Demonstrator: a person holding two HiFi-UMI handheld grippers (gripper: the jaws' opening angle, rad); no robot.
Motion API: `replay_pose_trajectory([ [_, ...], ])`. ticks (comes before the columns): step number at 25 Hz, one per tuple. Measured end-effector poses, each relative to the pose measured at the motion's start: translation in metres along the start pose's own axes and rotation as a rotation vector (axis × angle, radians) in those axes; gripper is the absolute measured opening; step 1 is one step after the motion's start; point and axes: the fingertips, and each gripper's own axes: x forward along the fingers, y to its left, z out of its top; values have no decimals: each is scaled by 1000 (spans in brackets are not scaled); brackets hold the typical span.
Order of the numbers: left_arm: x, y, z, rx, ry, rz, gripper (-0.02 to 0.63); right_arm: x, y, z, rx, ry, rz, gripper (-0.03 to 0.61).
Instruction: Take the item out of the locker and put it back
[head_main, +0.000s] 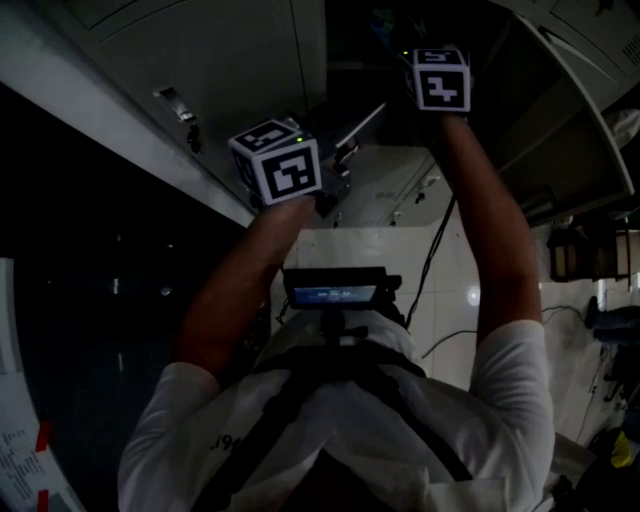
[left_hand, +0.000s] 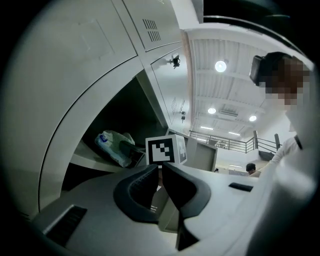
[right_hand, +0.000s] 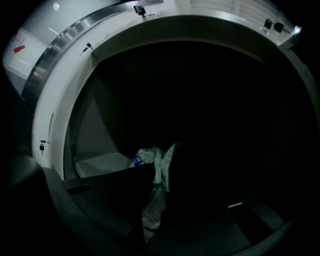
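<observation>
Right gripper view: very dark. Clamped tight in right gripper (right_hand: 161, 172): bag (right_hand: 159, 162), plastic pinched between the jaws, bulk at 12 o'clock off them, resting on shelf (right_hand: 100, 162) inside open locker (right_hand: 62, 110). Left gripper view: left gripper (left_hand: 160, 169) clenched, nothing between the pads. Bag at 10 o'clock on locker shelf, right gripper at 12 o'clock just beyond the jaws, touching bag. Head view: both grippers held up at locker, left at 11 o'clock, right at 1 o'clock.
</observation>
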Motion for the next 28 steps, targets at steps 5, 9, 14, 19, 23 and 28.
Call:
replay_pose_trajectory([
  [5,1,1,0,4,2,6,9,19,-3,-3,-53,42,-38,14],
  [9,0,1,0,5,0,11,9,32,-1,-8,-65,82,-43,31],
  [14,-2,1,1,5,-4,13,9,37,1,-13,-38,99,-17,168],
  [19,-5,3,2,9,-11,24,9,33,-2,-15,-43,89,-15,244],
  [23,-7,2,3,12,-17,18,9,24,-2,-11,-36,68,-13,261],
  [28,-12,2,2,6,-15,22,9,9,-1,-7,-30,24,-18,261],
])
